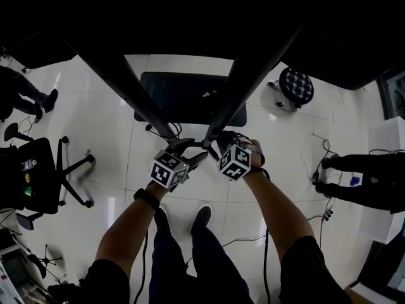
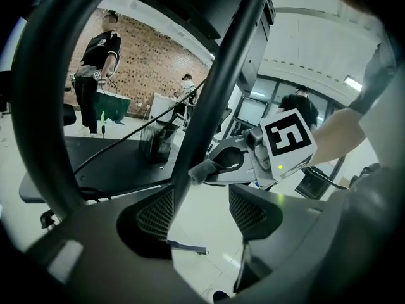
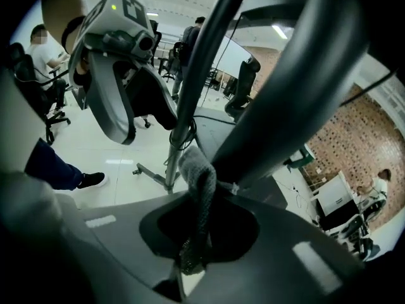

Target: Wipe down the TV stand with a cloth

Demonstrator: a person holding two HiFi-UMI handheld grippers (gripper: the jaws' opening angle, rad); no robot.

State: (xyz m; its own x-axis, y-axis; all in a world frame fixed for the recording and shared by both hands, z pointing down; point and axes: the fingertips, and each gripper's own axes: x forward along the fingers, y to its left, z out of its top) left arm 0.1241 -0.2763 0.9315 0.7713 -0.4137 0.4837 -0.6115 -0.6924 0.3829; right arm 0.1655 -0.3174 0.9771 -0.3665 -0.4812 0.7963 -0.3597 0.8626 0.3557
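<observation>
Two stand poles (image 1: 126, 81) are crossing before the grippers: right gripper (image 1: 218, 143) pinching the cloth (image 3: 199, 189), left gripper (image 1: 190, 152) gaping wide; office chair (image 1: 44, 170) standing leftward.

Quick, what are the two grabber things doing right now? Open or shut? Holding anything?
Left gripper: open, holding nothing.
Right gripper: shut on the grey cloth.

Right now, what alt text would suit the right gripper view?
The right gripper pinches a grey cloth, held up to a dark, slanted stand leg. The left gripper hangs at upper left, jaws apart, over a white floor.
</observation>
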